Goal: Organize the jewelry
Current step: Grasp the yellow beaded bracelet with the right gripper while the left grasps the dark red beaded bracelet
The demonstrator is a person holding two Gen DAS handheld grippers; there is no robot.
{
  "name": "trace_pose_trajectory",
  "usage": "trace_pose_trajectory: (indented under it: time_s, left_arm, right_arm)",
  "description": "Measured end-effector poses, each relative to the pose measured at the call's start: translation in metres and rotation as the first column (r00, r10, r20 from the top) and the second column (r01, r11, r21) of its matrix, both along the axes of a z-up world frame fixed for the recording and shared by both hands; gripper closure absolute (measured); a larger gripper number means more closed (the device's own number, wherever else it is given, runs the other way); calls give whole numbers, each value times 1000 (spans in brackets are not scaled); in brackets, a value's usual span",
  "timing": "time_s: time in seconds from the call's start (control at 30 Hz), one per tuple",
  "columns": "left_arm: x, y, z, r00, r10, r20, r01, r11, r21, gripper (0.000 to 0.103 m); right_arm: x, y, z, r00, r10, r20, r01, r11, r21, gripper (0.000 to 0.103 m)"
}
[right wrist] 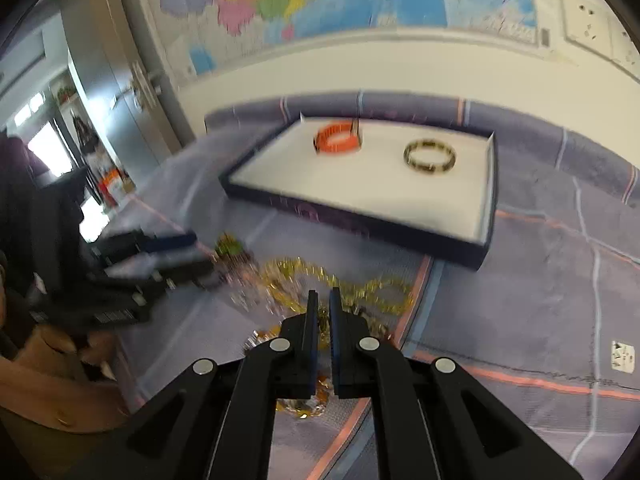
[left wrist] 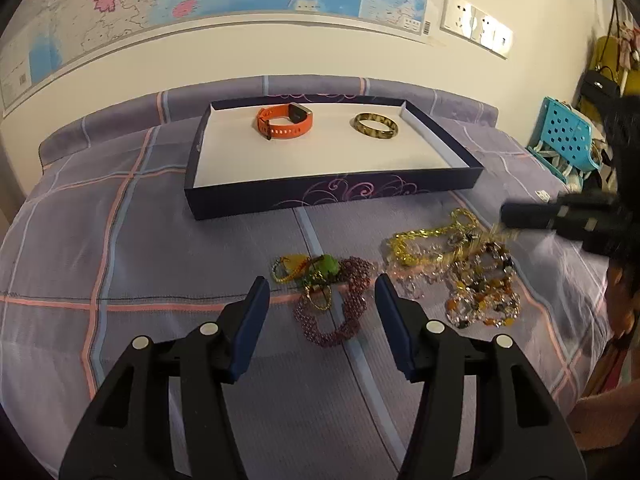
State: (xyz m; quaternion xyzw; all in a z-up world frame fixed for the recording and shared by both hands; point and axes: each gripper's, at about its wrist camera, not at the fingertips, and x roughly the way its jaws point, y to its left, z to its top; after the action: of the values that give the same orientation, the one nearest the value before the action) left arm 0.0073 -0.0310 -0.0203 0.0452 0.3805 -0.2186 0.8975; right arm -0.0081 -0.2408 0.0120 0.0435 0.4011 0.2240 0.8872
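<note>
A dark blue tray [left wrist: 332, 194] with a white floor sits on the bed and holds an orange watch [left wrist: 285, 122] and a tortoiseshell bangle [left wrist: 376, 126]. In front lie a purple bead bracelet [left wrist: 334, 312] with a green and gold piece [left wrist: 320, 268], a gold chain [left wrist: 432, 242] and amber bead bracelets [left wrist: 480, 296]. My left gripper [left wrist: 320, 292] is open above the purple beads. My right gripper [right wrist: 323, 300] is shut on the gold chain [right wrist: 352, 288]; it shows blurred in the left wrist view [left wrist: 508, 218]. The tray [right wrist: 360, 222], watch [right wrist: 338, 140] and bangle [right wrist: 430, 156] also show in the right wrist view.
The bed has a purple checked sheet [left wrist: 120, 240]. A map [left wrist: 200, 0] and wall sockets [left wrist: 476, 26] are behind it. A turquoise basket [left wrist: 568, 136] stands to the right. A door [right wrist: 116, 92] is at the left.
</note>
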Motion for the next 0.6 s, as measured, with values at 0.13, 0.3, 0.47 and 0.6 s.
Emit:
trace_pose_trajectory:
  time_s: [0.13,0.3,0.47,0.6]
  left_arm:
    - [-5,-2,2,1000,-22,8,22,1000,4,50]
    - [-7,-4,4,999,-43,14,43,999,7,52]
    - [-8,-2,1,999,-54,1,54,998,14,57]
    - [-6,0,-1,998,-61,-12,62,998,16,59]
  right_arm:
    - [-6,-7,29,998,-7,64,5,999,32,99]
    - [-9,-13,56,991,-19,130,14,999,40,99]
    - [-5,-22,77,984,-41,175,31,997,64,99]
    - [-4,-32,89,976,-68,208,53,996,78,99]
